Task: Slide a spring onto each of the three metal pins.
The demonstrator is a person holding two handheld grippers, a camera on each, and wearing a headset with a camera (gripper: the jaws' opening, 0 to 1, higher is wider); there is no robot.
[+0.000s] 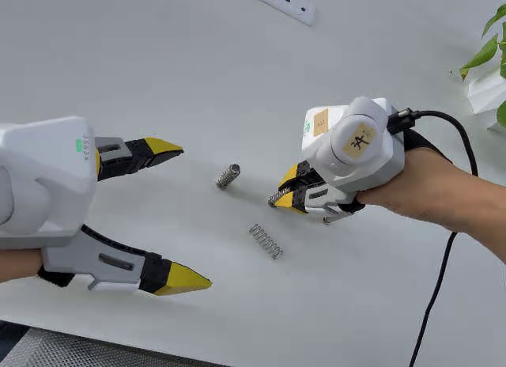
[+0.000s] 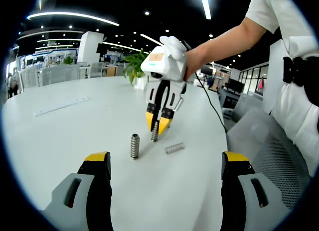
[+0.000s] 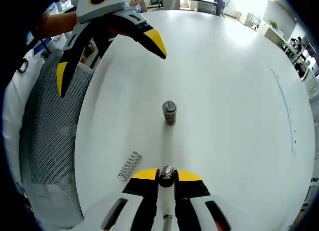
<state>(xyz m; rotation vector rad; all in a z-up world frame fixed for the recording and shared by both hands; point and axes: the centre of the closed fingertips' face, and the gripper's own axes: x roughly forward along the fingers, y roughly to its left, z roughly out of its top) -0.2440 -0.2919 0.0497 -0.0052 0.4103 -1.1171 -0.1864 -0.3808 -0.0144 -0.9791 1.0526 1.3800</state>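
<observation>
On the white table (image 1: 158, 58) a short metal pin with a spring on it (image 1: 228, 175) (image 2: 134, 146) (image 3: 169, 112) stands upright. A loose spring (image 1: 266, 241) (image 2: 174, 148) (image 3: 129, 166) lies flat beside it. My right gripper (image 1: 285, 197) (image 2: 159, 122) (image 3: 167, 175) is shut on another spring (image 1: 277, 198) (image 2: 155, 132), held upright with its lower end at the tabletop. I cannot tell whether a pin is inside it. My left gripper (image 1: 186, 217) (image 2: 165, 157) (image 3: 109, 64) hangs open, a short way from both springs, nothing between its fingers.
A white power strip (image 1: 278, 1) lies at the far edge. A potted plant (image 1: 490, 51) stands at the right. The right gripper's black cable (image 1: 443, 288) trails toward me. A flat metal strip (image 2: 60, 105) lies further out. The table's near edge (image 1: 118, 343) runs below the left gripper.
</observation>
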